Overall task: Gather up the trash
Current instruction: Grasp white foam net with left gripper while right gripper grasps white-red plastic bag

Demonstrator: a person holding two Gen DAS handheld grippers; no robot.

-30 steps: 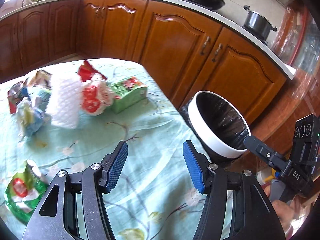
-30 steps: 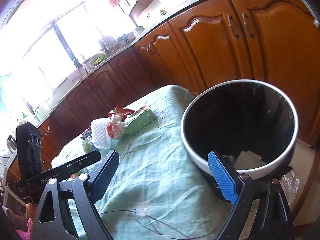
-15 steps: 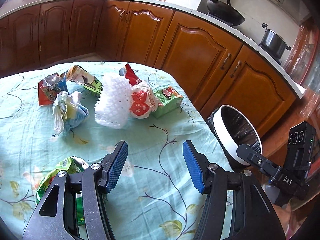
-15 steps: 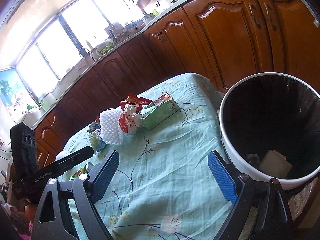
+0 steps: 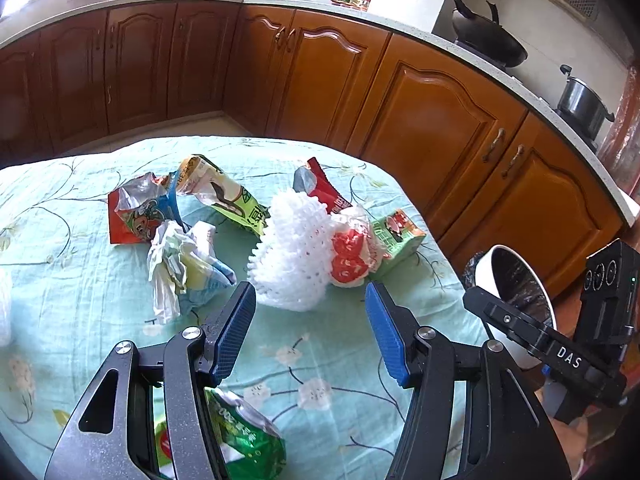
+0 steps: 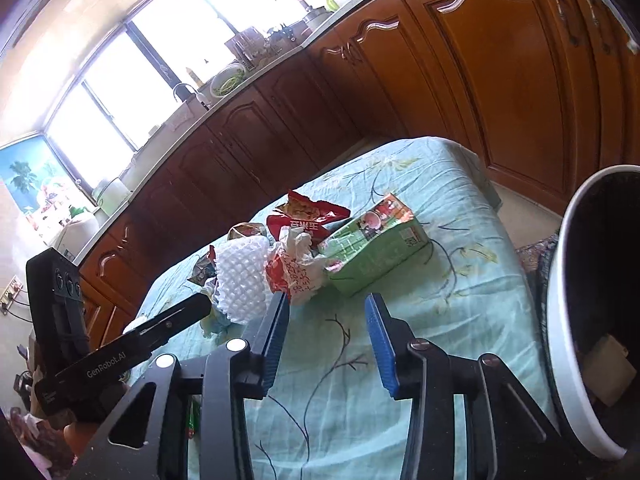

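Trash lies on a table with a green floral cloth [image 5: 80, 292]: a white foam net [image 5: 296, 248], a crumpled red-and-white wrapper [image 5: 352, 252], a green carton [image 5: 396, 236], a red snack bag [image 5: 324, 192], other wrappers [image 5: 144, 212] and crumpled paper [image 5: 180, 264]. A green bag [image 5: 244, 444] lies under my left gripper [image 5: 310, 320], which is open and empty just short of the foam net. My right gripper [image 6: 326, 332] is open and empty, near the red-and-white wrapper [image 6: 294, 268] and the green carton [image 6: 376, 248]. The white-rimmed bin [image 6: 560, 320] stands at the table's right.
Brown kitchen cabinets [image 5: 400, 100] run behind the table, with a wok [image 5: 488, 36] and a pot [image 5: 580, 100] on the counter. The bin [image 5: 500, 272] holds some paper [image 6: 608, 368]. The left gripper's body [image 6: 100, 344] shows in the right wrist view.
Both grippers have swung away from the bin toward the trash pile. The bin has shifted to the right edge in both views; the pile now lies straight ahead and closer. Both stay open.
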